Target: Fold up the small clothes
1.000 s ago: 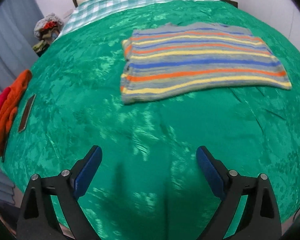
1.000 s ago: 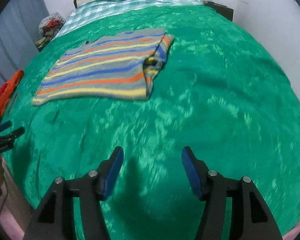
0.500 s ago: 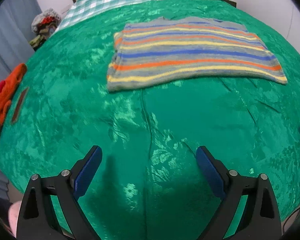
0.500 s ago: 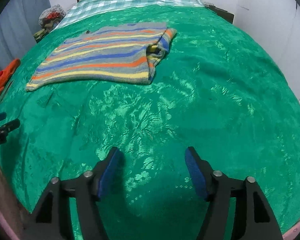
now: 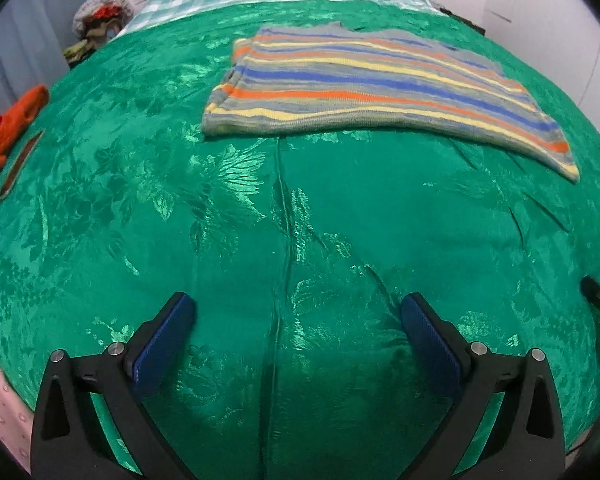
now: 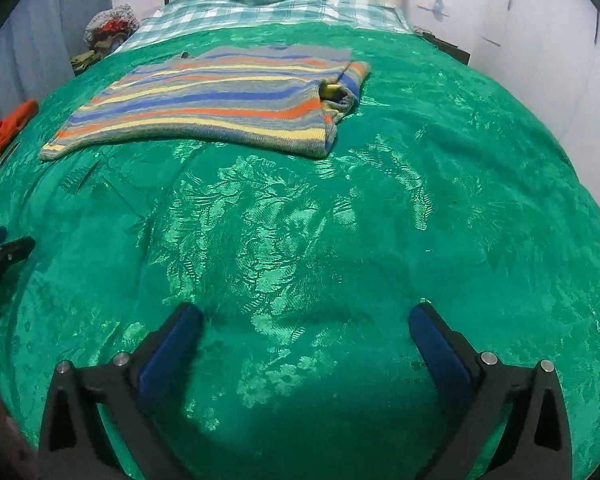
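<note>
Right claw (image 6: 304, 318) now wider, striped sweater (image 5: 364, 88) flat — long axis left-right

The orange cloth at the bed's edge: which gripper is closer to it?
Left. The left gripper hovers toward the side where the orange cloth lies; the right gripper sits further over, seeing the cloth beyond the left one.

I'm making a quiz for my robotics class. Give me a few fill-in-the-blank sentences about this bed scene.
1. The striped sweater lies on a ____ bedspread.
2. The left gripper and the right gripper are both ____.
3. Neither gripper is ____ the sweater.
4. At the head of the bed lies a ____ sheet.

Missing words: green; open; touching; checked
</note>
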Demonstrator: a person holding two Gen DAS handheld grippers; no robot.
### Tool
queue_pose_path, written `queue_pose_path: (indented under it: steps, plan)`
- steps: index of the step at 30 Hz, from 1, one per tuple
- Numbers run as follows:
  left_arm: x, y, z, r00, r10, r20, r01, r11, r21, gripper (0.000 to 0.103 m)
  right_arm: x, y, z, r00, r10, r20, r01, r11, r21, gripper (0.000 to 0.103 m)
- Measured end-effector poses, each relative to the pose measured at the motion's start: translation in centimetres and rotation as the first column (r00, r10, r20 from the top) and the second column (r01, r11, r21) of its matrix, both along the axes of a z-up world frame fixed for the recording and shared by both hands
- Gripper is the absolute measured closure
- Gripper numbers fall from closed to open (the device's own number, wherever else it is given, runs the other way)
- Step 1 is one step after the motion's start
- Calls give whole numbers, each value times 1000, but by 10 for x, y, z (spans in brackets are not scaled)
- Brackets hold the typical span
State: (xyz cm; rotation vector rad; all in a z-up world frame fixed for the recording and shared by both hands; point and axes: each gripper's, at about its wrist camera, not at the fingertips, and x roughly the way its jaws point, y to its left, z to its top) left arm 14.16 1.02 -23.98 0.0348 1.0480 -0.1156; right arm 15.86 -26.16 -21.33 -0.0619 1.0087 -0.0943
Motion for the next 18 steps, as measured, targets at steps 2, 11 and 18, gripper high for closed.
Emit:
queue_pose_path:
  steps: [2,11,18]
  plan:
    - [1,1,0,1000,-1,-7,1,1000,-9,0,1,0,0,1000,3,-2,-3,1000,-1,0]
    - [-3,-1,7,999,-30,35,30,1000,9,2,1,5,3,1000,-21,8,21,999,-26,0]
    - [6,31,17,998,60,34,-56,992,-112,1,-10,-7,24,990,-130,53,133,990,-56,0]
